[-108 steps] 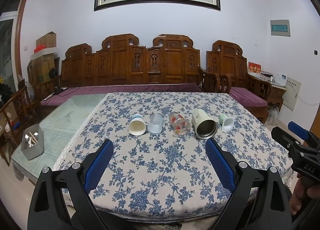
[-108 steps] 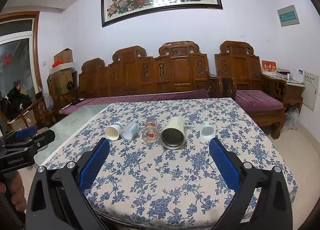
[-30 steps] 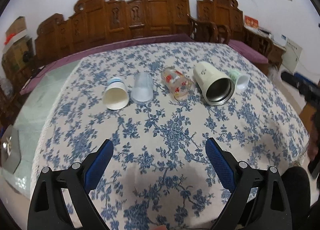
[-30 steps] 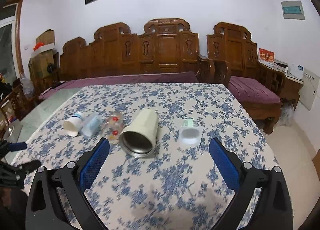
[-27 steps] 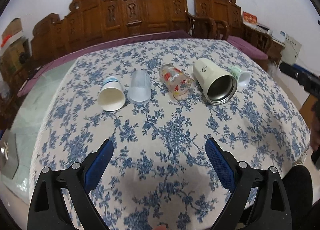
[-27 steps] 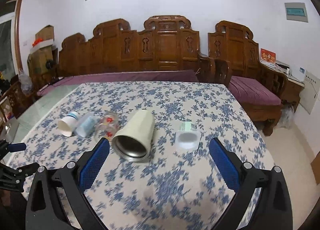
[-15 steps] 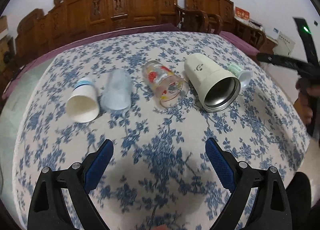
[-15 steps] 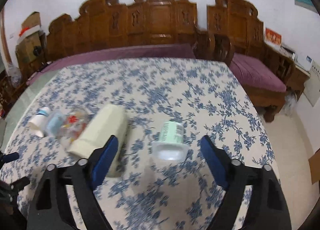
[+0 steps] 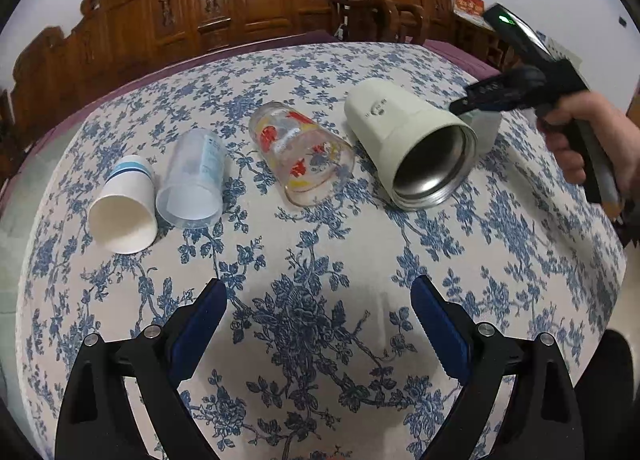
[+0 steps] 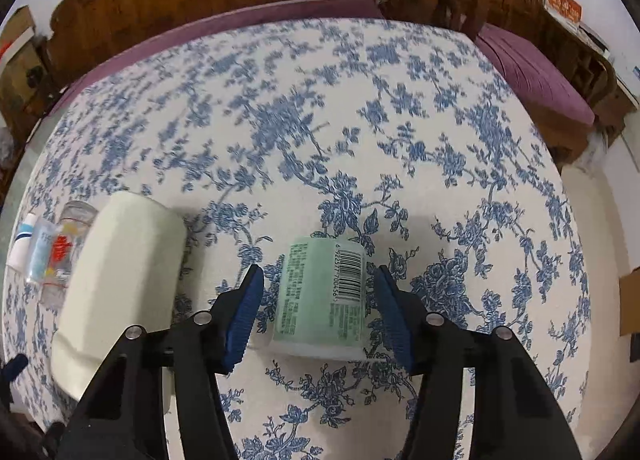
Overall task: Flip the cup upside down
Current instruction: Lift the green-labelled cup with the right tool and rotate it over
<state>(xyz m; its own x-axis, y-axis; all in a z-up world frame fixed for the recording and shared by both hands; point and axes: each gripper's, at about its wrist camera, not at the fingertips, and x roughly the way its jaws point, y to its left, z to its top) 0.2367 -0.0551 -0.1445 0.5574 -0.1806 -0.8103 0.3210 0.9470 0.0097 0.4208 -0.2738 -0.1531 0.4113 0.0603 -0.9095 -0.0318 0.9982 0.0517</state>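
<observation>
right gripper: wide open around green cup, maybe not touching | cup: on its side near table's right edge, pointing along the fingers | left gripper: open, far

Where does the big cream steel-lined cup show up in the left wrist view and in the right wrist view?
Left wrist: cream steel-lined cup lies on its side right of centre, steel mouth toward the camera.
Right wrist: same cup at lower left, left of the right gripper, whose open jaws flank the green cup.
Shared landmark: the red-flowered glass beside it.
</observation>
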